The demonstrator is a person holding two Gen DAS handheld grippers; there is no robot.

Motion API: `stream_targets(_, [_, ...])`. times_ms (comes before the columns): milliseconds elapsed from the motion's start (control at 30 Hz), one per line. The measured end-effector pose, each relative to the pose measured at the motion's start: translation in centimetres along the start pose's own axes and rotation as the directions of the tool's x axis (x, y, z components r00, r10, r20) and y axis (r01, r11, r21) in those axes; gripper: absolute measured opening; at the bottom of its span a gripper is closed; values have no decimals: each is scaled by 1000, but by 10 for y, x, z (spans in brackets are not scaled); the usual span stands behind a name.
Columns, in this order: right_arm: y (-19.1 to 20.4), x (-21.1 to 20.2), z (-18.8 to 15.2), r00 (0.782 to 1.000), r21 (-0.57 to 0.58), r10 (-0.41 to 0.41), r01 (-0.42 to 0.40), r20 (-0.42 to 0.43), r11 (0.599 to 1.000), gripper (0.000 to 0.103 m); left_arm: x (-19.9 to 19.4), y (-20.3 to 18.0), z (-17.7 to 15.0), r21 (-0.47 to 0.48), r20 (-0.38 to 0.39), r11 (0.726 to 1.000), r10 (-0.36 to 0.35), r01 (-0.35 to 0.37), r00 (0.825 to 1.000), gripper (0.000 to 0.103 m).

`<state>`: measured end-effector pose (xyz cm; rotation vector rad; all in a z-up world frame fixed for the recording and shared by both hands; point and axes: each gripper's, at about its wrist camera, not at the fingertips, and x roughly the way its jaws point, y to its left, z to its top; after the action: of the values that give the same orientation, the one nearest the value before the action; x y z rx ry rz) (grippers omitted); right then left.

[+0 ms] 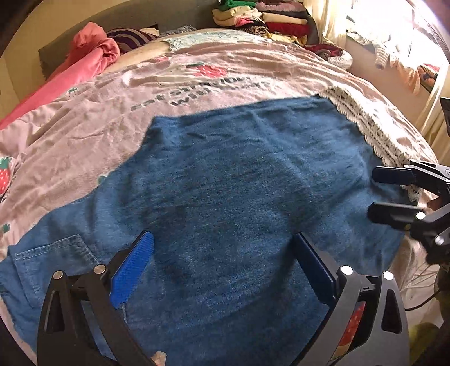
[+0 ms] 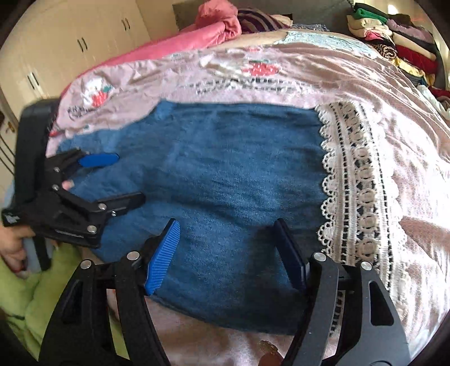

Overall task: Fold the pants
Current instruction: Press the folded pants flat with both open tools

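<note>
The left gripper [image 1: 222, 270] has its two blue-padded fingers spread wide, with nothing between them; it hangs over the pants [image 1: 239, 197], near their pocket [image 1: 53, 261]. The right gripper [image 2: 227, 253] is likewise wide open and empty, poised above the pants' near edge, just beside a lace band [image 2: 354, 180]. Each gripper shows in the other's view, also with fingers apart.

The one pair of blue pants lies spread flat on a pink sheet [image 1: 84, 126] that covers the bed, one patch pocket visible at the left end. The single white lace band runs along the pants' right edge, touching it. The sheet bears strawberry prints; three can be counted in the left view, and dark lettering too blurred to read. Farther off lie one pink blanket [image 1: 84, 62], one striped cushion [image 1: 132, 38], and one stack of folded clothes [image 1: 261, 17]. White cupboards [image 2: 70, 42] stand beyond the bed.
</note>
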<state>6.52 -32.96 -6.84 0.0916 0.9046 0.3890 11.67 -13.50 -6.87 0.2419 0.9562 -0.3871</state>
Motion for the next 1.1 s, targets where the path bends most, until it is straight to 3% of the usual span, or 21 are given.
stream_targets(333, [-27, -53, 6, 990, 59, -96, 91, 100, 994, 80, -38, 6, 18, -26, 69, 1000, -13, 15, 998, 99])
stream_targets(533, [-48, -72, 4, 981, 107, -140, 127, 133, 986, 82, -49, 2, 33, -25, 101, 1000, -16, 19, 995, 98])
stream_targets(1100, [-72, -75, -8, 982, 153, -141, 121, 123, 981, 84, -20, -7, 89, -6, 92, 998, -63, 64, 994, 98])
